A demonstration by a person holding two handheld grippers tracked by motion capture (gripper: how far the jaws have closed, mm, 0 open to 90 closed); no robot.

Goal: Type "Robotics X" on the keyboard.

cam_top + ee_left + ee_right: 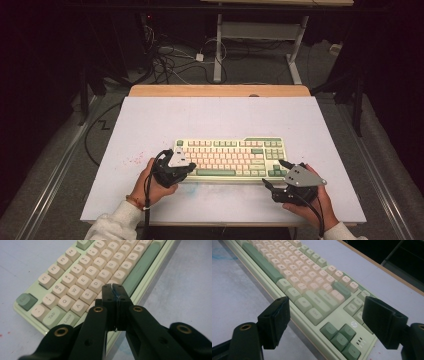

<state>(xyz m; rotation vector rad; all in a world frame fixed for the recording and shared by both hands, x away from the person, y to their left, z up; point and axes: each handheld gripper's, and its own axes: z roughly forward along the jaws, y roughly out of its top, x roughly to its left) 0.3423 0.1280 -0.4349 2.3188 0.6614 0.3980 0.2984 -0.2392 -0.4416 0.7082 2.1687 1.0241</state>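
A pale green keyboard (231, 157) with cream and dark green keys lies on the white table top. My left gripper (189, 166) hangs over its near left corner, jaws shut together with nothing between them. In the left gripper view the closed fingertips (113, 293) sit above the lower letter rows of the keyboard (82, 277), left of the space bar. My right gripper (276, 173) is at the keyboard's near right corner, jaws open and empty. In the right gripper view the two pads (276, 320) stand wide apart on either side of the arrow keys (340, 338).
The white table top (150, 125) has a wooden strip (220, 90) along its far edge. Faint red specks (134, 160) mark the surface left of the keyboard. Beyond the table are cables (170, 60) on the floor and a desk frame (260, 40).
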